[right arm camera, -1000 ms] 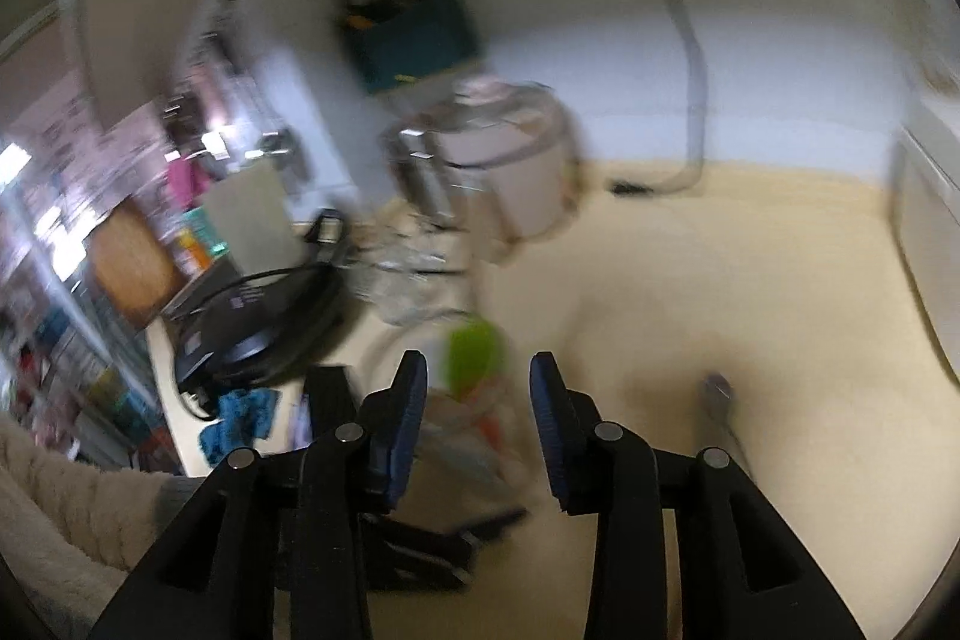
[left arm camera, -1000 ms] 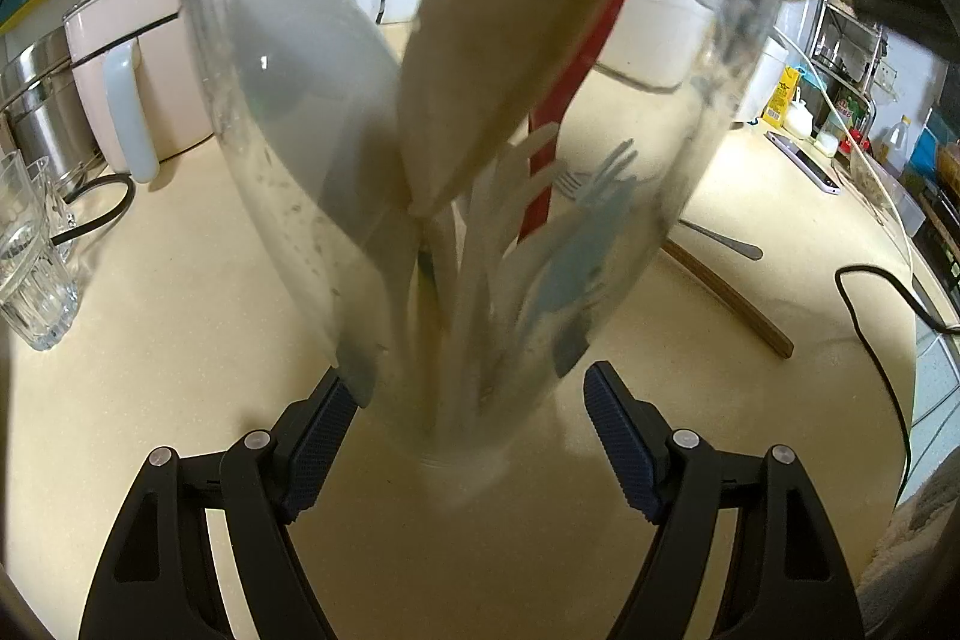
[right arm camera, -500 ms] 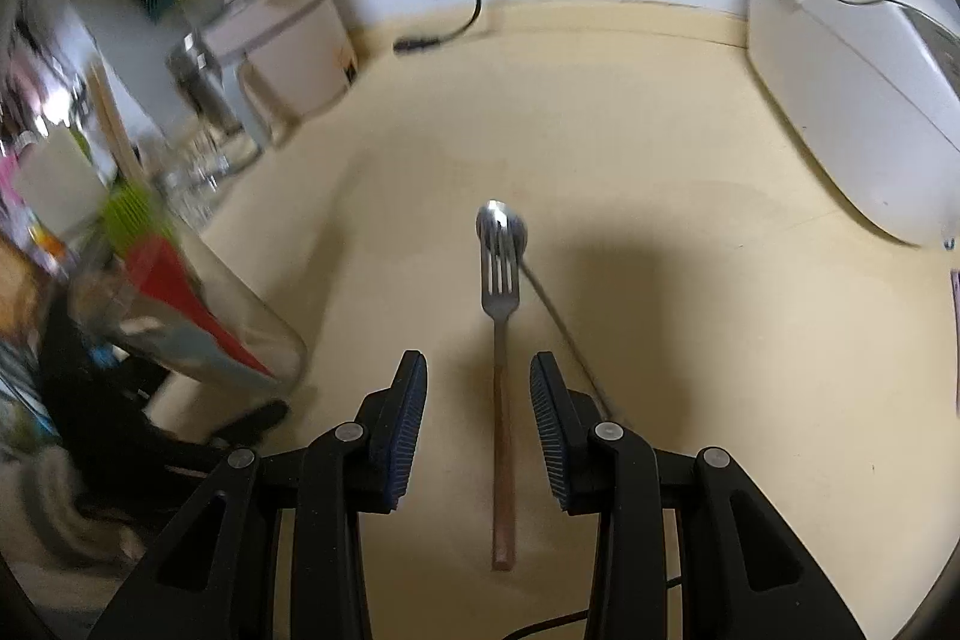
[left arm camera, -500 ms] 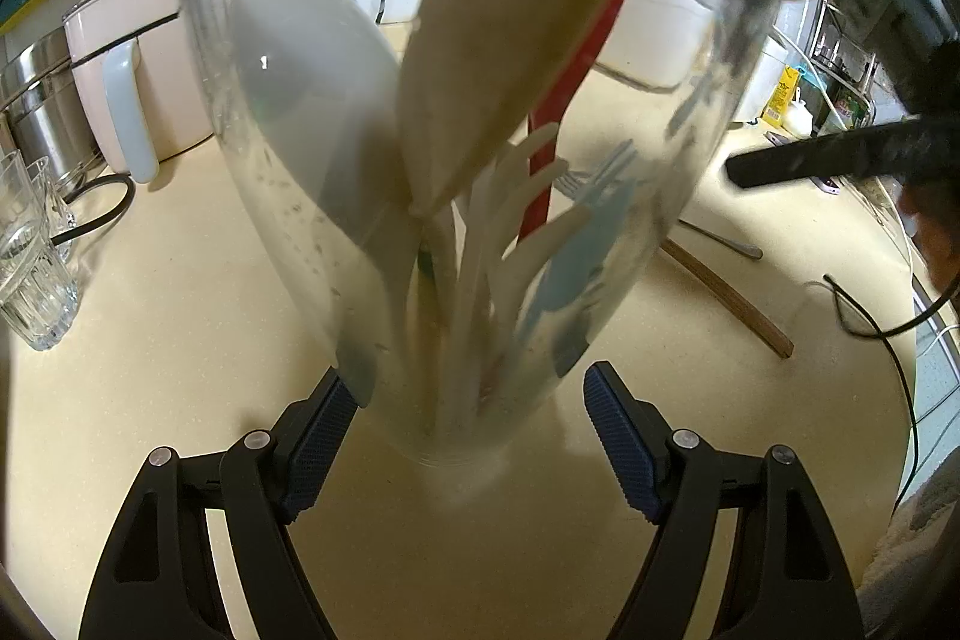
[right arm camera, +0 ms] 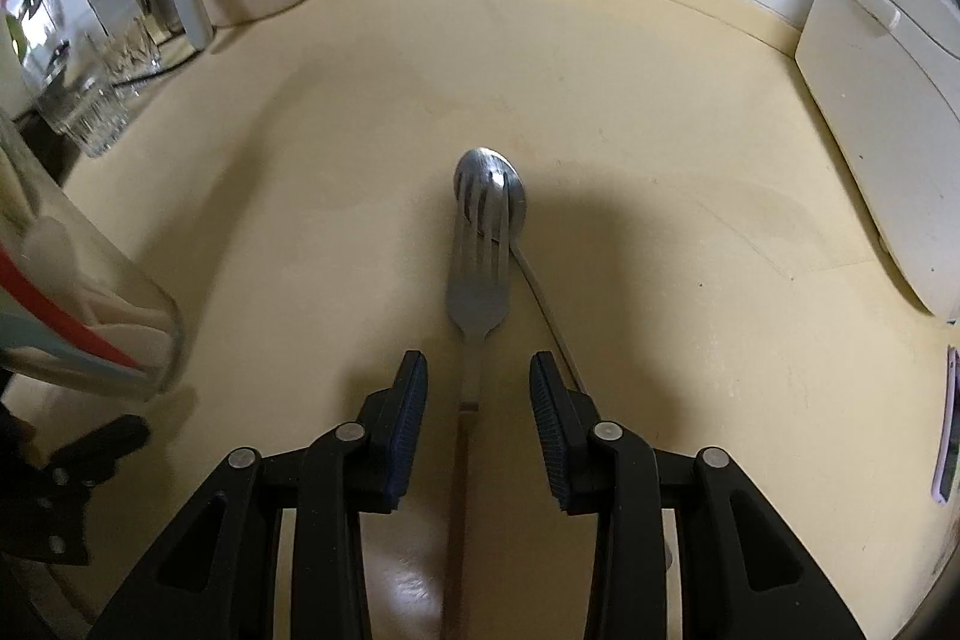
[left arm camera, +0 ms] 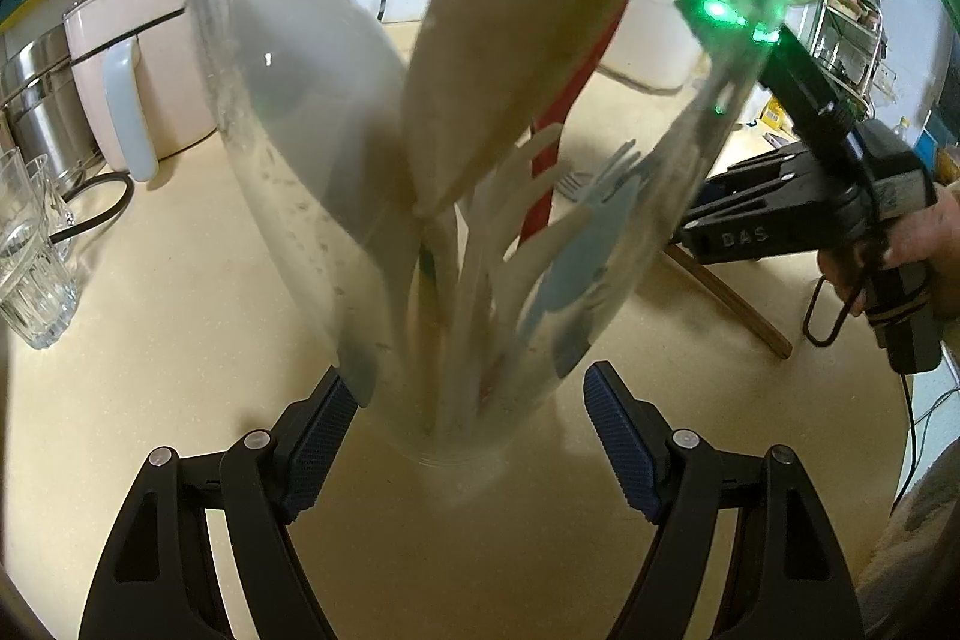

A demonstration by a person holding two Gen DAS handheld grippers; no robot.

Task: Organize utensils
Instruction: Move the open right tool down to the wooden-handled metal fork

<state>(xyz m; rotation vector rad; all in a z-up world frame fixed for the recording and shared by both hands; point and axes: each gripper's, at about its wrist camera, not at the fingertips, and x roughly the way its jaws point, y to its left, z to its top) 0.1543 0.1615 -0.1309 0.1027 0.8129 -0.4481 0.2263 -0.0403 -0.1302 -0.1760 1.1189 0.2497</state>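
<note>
From your left wrist camera, your left gripper point(left arm camera: 468, 436) stands wide around the base of the tilted glass jar point(left arm camera: 456, 196) of utensils; the left pad touches the glass, the right stands clear. From your right wrist camera, your right gripper point(right arm camera: 478, 394), jaws narrow and just closing, straddles the fork point(right arm camera: 483, 250) handle without touching; its tines overlap the spoon point(right arm camera: 516, 196) on the counter point(right arm camera: 690, 220).

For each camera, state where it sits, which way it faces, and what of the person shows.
Left wrist: behind the left gripper, facing the clear jar of utensils between its fingers; a hand shows.
Right wrist: behind the right gripper, angled down at the fork and spoon; no body shows.
Shared: jar, countertop, pink appliance.
</note>
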